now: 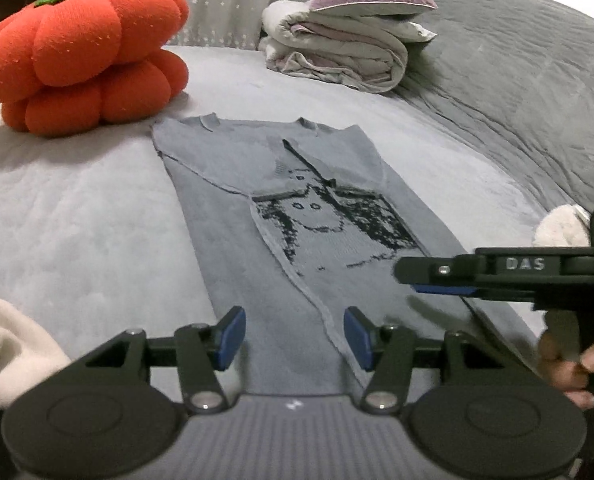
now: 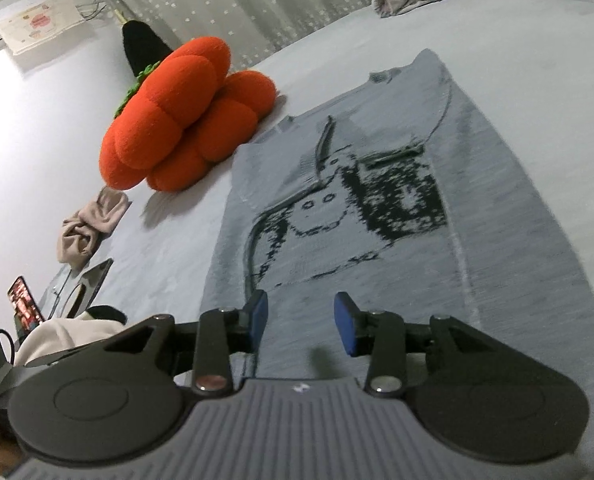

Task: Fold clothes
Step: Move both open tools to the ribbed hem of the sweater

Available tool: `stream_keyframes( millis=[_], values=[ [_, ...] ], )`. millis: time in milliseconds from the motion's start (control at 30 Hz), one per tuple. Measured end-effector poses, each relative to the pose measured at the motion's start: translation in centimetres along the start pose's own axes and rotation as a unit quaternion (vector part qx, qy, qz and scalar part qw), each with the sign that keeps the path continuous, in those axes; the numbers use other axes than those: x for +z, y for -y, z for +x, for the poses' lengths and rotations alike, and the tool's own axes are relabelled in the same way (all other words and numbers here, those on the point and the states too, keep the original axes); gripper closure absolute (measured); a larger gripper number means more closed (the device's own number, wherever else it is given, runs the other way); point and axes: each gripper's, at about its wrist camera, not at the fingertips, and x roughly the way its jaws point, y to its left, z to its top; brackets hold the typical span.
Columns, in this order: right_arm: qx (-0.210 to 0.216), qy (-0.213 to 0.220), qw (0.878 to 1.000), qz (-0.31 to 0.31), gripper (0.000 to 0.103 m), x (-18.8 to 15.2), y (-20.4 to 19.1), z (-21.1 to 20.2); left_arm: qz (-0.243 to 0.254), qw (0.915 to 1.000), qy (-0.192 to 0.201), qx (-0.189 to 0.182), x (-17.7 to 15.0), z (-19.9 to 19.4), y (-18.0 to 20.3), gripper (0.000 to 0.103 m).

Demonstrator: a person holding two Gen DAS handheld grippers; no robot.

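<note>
A grey knit sweater (image 1: 297, 208) with a black cat-like pattern lies flat on the pale bed sheet (image 1: 77, 220), its sides and sleeves folded inward into a long strip. My left gripper (image 1: 295, 336) hovers open over the near hem, and nothing is between its blue pads. My right gripper (image 1: 421, 280) shows side-on at the sweater's right edge, held by a hand (image 1: 569, 364). In the right wrist view the right gripper (image 2: 301, 324) stands open above the sweater (image 2: 377, 240), with its pads apart and no fabric pinched.
A red tomato-shaped plush cushion (image 1: 85, 52) sits at the sweater's far left corner. A folded duvet with a purple pillow (image 1: 337, 40) and a grey blanket (image 1: 517, 80) lie farther back. A beige cloth (image 2: 93, 228) and a phone (image 2: 25, 300) lie at the left.
</note>
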Motion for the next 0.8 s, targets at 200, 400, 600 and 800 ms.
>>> stream_keyframes(
  millis=[200, 400, 600, 800],
  values=[
    [-0.019, 0.012, 1.0, 0.014, 0.061, 0.6, 1.3, -0.9, 0.006, 0.9998, -0.018, 0.004, -0.3, 1.2, 0.6, 0.047],
    [-0.027, 0.015, 0.999, 0.026, 0.06, 1.1, 2.3, -1.6, 0.046, 0.9979, -0.045, -0.001, -1.4, 1.7, 2.5, 0.047],
    [-0.033, 0.019, 0.999, 0.021, 0.058, 1.4, 2.9, -2.4, 0.079, 0.9947, -0.063, -0.018, -2.4, 1.4, 4.1, 0.047],
    [-0.046, 0.022, 0.999, 0.016, 0.057, 1.4, 4.0, -3.4, 0.088, 0.993, -0.06, -0.052, -2.9, -0.2, 4.5, 0.047]
  ],
)
